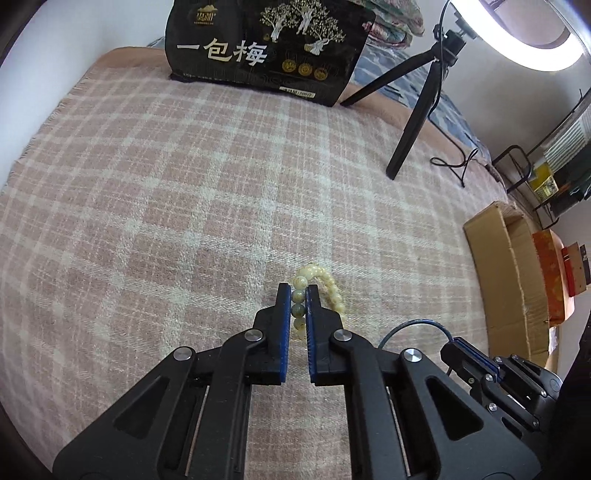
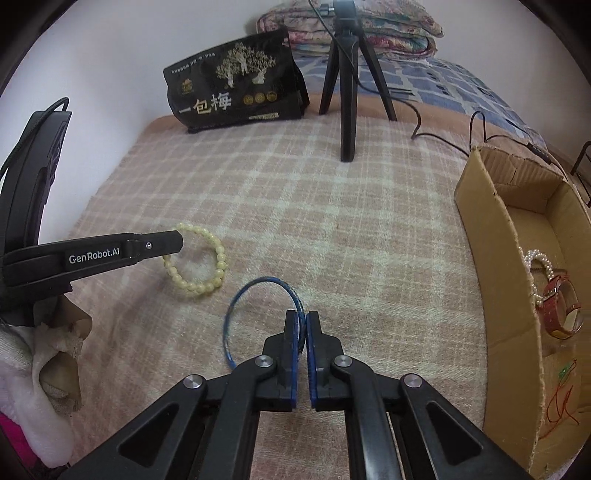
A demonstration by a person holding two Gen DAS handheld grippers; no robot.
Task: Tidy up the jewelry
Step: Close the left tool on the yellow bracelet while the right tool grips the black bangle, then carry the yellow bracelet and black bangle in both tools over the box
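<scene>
Nearest the right wrist camera, the right gripper [image 2: 302,325] has its fingers clenched on a thin blue bangle [image 2: 236,306], whose loop arcs out to the left of the fingertips over the pink plaid blanket [image 2: 332,229] on the bed. Far left in that view is a bunched white cloth [image 2: 33,369] at the edge. Above it the left gripper [image 1: 298,299] reaches in from the side, its tip at the rim of a pale yellow bead bracelet [image 2: 195,258] lying on the blanket, just beside the bangle. The left wrist view shows those fingers grasping a run of the bracelet's beads, the rest of the loop spilling to the right.

Further back, a black snack bag [image 2: 236,85] with gold trees and white characters stands against the wall. Right of it a black tripod [image 2: 345,92] stands on the blanket, its cable trailing right. A folded floral quilt [image 2: 399,29] is stacked behind. At the far right an open cardboard box [image 2: 495,236] holds a pearl strand [image 2: 537,266], a red-strapped watch [image 2: 561,306] and a thin red cord [image 2: 561,402].
</scene>
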